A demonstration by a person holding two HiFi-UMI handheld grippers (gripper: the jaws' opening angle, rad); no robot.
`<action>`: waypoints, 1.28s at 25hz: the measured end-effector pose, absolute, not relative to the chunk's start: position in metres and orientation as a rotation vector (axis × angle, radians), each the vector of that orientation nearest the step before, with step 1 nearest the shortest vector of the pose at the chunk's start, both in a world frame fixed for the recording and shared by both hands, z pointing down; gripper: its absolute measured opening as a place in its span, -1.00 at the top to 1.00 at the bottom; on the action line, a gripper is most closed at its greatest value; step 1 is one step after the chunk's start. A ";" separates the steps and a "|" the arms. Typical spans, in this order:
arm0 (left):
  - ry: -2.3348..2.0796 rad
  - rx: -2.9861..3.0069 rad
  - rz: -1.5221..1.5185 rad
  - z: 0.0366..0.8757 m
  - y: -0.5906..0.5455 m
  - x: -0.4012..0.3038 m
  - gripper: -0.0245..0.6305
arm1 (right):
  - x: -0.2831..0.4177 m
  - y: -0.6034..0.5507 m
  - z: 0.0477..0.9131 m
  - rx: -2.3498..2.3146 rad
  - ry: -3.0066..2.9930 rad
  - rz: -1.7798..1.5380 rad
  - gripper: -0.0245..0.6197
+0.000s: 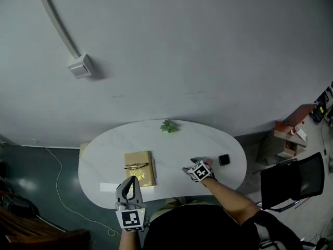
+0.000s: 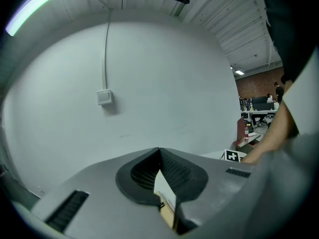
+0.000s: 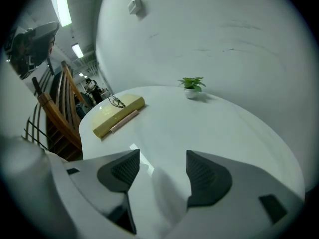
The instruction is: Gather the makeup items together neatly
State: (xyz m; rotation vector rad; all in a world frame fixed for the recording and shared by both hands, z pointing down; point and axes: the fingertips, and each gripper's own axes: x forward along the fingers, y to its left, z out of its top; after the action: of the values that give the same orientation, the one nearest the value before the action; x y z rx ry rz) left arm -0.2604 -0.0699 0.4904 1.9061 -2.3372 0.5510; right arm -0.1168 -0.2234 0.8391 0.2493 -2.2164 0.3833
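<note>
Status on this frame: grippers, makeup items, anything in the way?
Left gripper shut, empty, beside gold case. Right gripper open, empty, over tabletop. Small black item sits apart from case, ungathered. Nothing in the way.

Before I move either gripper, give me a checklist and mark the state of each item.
1. Right gripper open, nothing between its jaws: ok.
2. Left gripper ready to grasp: not ok, jaws shut and empty.
3. Black case on the table, just right of the right gripper: ok.
4. Yellow book lying flat, glasses on top: ok.
5. Things gathered together: not ok, case and book lie apart.
6. Whether the case is makeup: cannot tell, too small.
</note>
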 end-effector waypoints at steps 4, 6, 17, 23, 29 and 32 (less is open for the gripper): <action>-2.376 1.825 0.563 0.492 -0.054 -0.278 0.86 | -0.166 -0.195 0.840 0.082 -2.208 0.315 0.05; -2.384 1.801 0.571 0.493 -0.049 -0.284 0.86 | -0.188 -0.181 0.841 0.007 -2.207 0.283 0.05; -2.393 1.725 0.525 0.512 -0.041 -0.307 0.86 | -0.284 -0.134 0.844 -0.286 -2.182 0.090 0.05; -2.399 1.759 0.470 0.512 -0.064 -0.318 0.86 | -0.301 -0.116 0.843 -0.452 -2.158 -0.103 0.05; -2.387 1.822 0.440 0.512 -0.090 -0.326 0.86 | -0.309 -0.107 0.843 -0.642 -2.135 -0.239 0.05; -2.355 1.824 0.455 0.519 -0.097 -0.331 0.86 | -0.314 -0.109 0.846 -0.689 -2.115 -0.289 0.05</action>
State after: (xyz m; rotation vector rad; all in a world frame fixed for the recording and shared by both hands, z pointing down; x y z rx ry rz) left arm -0.3315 -0.0973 0.5192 1.8244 -2.3547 0.4548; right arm -0.3138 -0.1085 0.8458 -0.6885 -2.1153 -0.2886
